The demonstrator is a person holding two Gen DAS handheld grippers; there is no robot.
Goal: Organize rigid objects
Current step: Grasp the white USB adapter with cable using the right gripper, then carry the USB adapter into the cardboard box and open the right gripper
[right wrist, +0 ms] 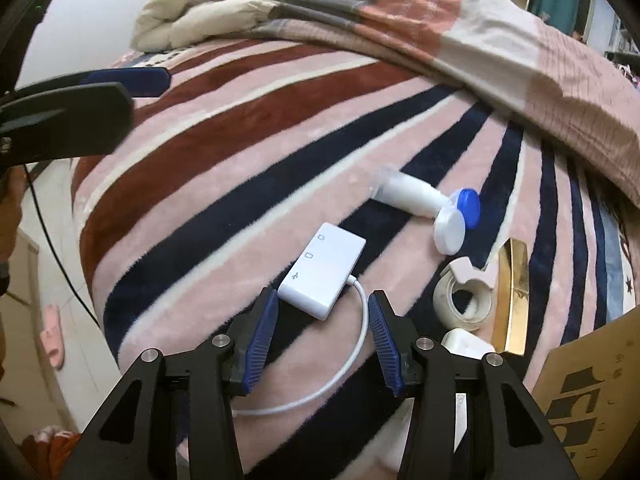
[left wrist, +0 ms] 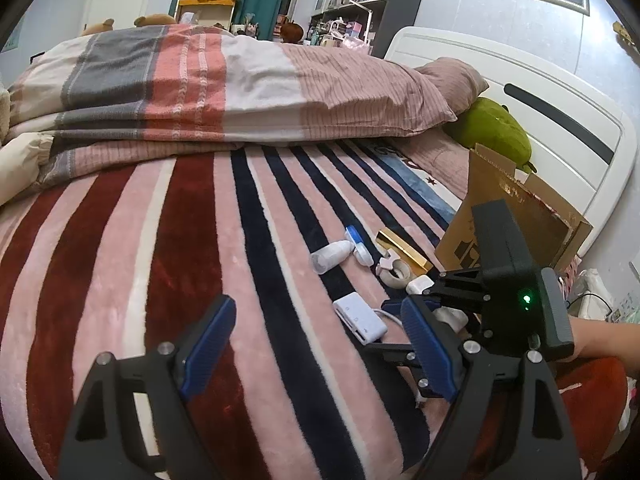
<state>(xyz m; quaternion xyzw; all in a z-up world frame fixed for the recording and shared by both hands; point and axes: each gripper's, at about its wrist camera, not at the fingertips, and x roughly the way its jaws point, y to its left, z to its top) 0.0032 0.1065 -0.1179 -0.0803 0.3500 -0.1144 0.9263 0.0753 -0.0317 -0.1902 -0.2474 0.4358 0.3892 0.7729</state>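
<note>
Small rigid items lie on a striped blanket on the bed. A white USB adapter [right wrist: 324,270] with a looped cable lies just ahead of my open, empty right gripper [right wrist: 323,316]. Beyond it lie a white bottle [right wrist: 404,192], a blue-and-white lens case [right wrist: 456,220], a tape roll in a dispenser [right wrist: 464,300], a gold box [right wrist: 512,292] and a white charger [right wrist: 466,342]. My left gripper [left wrist: 316,328] is open and empty over the blanket, left of the adapter [left wrist: 360,318]. The right gripper's body [left wrist: 504,280] shows in the left wrist view.
A cardboard box [left wrist: 520,220] stands open at the right, also in the right wrist view [right wrist: 592,396]. A folded quilt [left wrist: 200,80], a pillow and a green plush [left wrist: 492,128] lie by the white headboard. The bed's edge drops to the floor at left [right wrist: 52,300].
</note>
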